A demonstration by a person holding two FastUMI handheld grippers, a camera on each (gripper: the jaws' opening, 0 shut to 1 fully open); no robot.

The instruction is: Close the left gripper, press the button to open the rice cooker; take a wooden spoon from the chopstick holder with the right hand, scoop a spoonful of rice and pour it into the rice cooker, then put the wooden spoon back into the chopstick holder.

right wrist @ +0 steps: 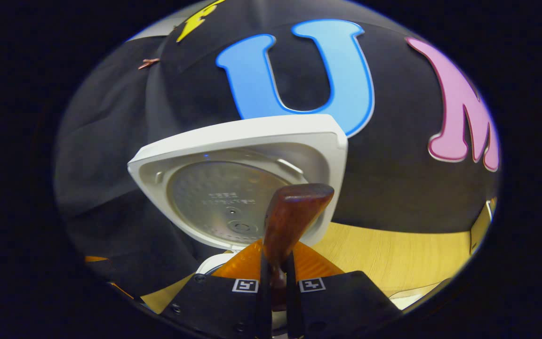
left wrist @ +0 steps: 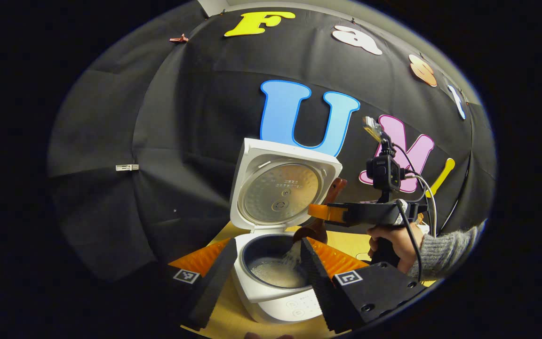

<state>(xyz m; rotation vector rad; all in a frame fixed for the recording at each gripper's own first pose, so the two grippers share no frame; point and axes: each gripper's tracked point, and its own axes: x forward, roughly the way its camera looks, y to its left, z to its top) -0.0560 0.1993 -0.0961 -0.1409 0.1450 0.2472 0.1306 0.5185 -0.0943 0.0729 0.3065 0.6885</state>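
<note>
Rice cooker (left wrist: 275, 282) lid (left wrist: 282, 188) is up, so button step looks done; left gripper (left wrist: 264, 268) hangs just in front of the cooker w/ fingers spread wide apart, gripping nothing, pot opening seen between them

Right gripper (left wrist: 320, 213) sits above the pot's right side, held by a hand (left wrist: 393, 245) in a grey sleeve (left wrist: 445, 252); in right gripper view its fingers are clenched on the wooden spoon (right wrist: 294, 216) handle, handle end sticking up between them in front of the open lid

Left gripper view: spoon bowl (left wrist: 311, 231) tipped down at the pot rim, pale stream of rice (left wrist: 292, 256) falling off it into the inner pot (left wrist: 271, 263); layer of rice already on pot bottom

So approx: open = done, spoon fetched = done, scoop = done, pour = under way by the look of it; can't tell if spoon is fully emptied

Left to do: finish pour, lift spoon clear, return it to chopstick holder, release; wooden tabletop (right wrist: 393, 256) visible right of cooker
</note>
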